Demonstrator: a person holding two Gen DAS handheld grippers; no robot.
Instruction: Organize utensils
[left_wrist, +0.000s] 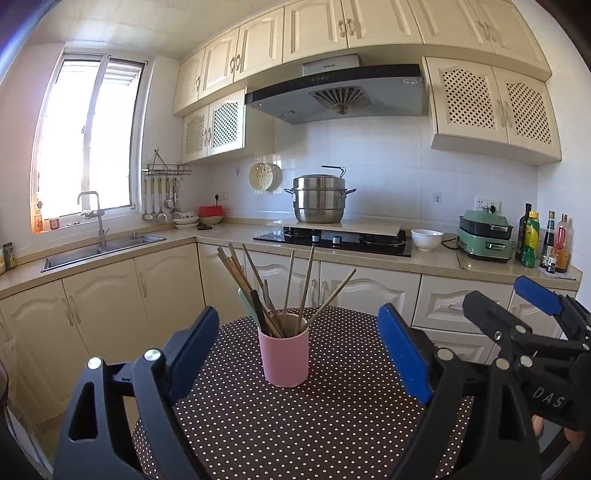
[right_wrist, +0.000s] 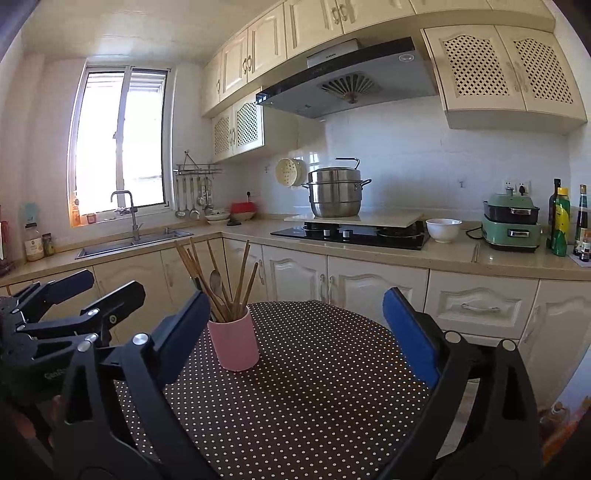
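Pink cup (left_wrist: 283, 357) holding the chopsticks (left_wrist: 236, 275) and spoons stands upright on the dotted tablecloth (left_wrist: 295, 424), so I judge sorting finished or unstarted, with my left gripper (left_wrist: 299, 352) and right gripper (right_wrist: 295, 332) both spread wide, empty, short of it.

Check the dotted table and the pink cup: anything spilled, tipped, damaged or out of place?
Nothing stands out. The pink cylindrical cup stands upright on the brown white-dotted tablecloth, with wooden chopsticks and a metal spoon leaning inside it. No spill or damage shows. Both grippers are open and hold nothing.
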